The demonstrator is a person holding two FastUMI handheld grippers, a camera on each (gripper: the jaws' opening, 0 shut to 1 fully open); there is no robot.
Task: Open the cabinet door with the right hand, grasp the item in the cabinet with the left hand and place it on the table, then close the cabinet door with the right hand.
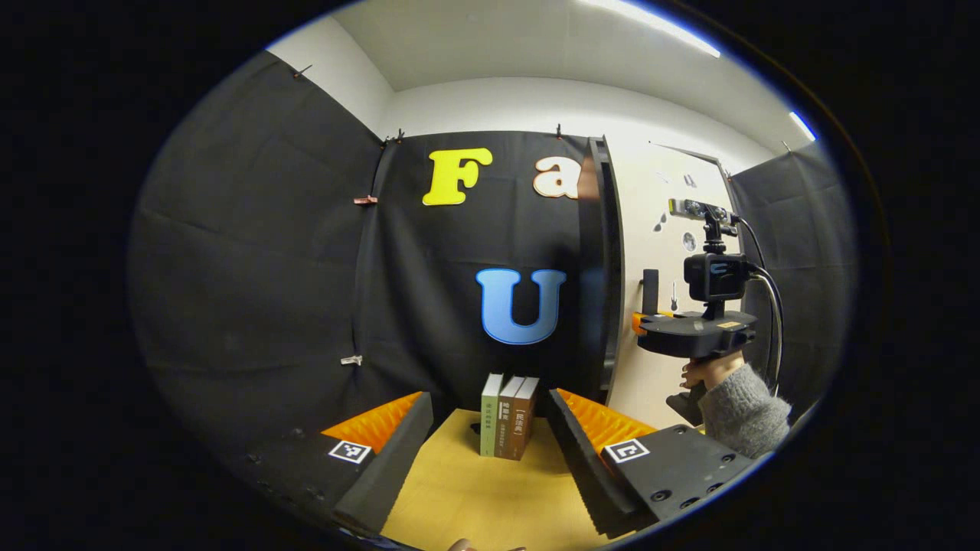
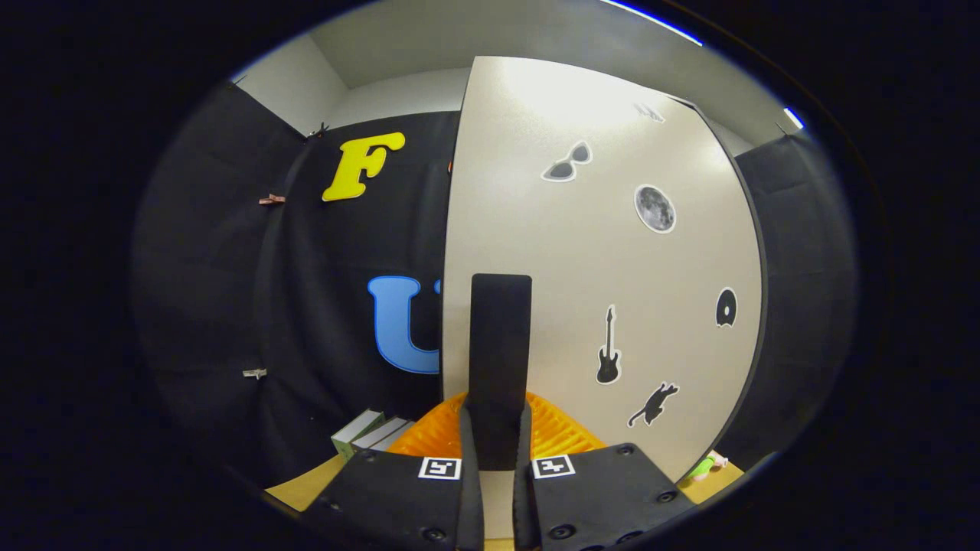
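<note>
right gripper (image 2: 496, 451) is clamped on the upright door handle (image 2: 500, 360) dead ahead between its fingers; left gripper (image 1: 490, 451) hangs open, books (image 1: 508, 417) straight in front of it.

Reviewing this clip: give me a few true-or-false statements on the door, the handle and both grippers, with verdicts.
1. The right gripper grips the black upright handle of the white cabinet door. True.
2. The left gripper holds a book. False: it is open, with the three upright books standing apart beyond it.
3. The books lie flat on the yellow wooden table. False: they stand upright.
4. Black stickers, including a guitar sticker, decorate the door. True.
</note>
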